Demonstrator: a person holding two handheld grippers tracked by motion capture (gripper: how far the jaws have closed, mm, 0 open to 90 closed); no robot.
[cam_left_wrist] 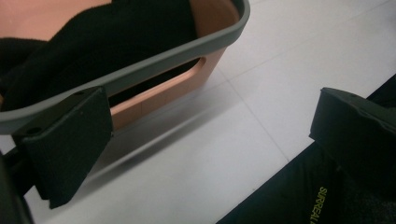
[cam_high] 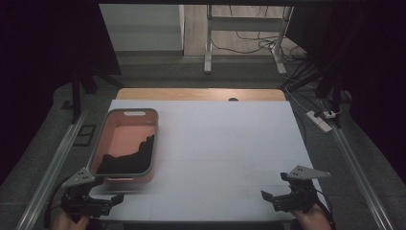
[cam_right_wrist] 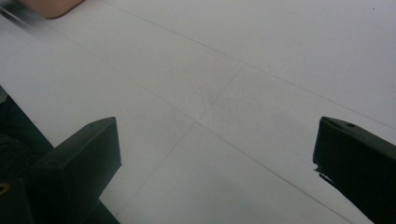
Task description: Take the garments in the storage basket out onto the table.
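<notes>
A white worktop (cam_high: 220, 143) fills the frame's middle; beyond it lie grey floor, a metal stand (cam_high: 209, 43) and a power strip (cam_high: 320, 120) at upper right. At left of centre, a pink basin (cam_high: 125, 143) with a grey rim holds black cloth (cam_high: 125, 160). The left gripper (cam_high: 103, 194), jaws wide, sits just below the basin; the right gripper (cam_high: 277, 189), also wide, sits lower right.

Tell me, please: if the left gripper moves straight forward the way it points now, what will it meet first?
Most likely the pink bin. In the left gripper view, the left gripper stands open, with the bin's near wall and grey rim just ahead of one jaw and dark cloth inside. Depth is uncertain; white table lies beside it.
</notes>
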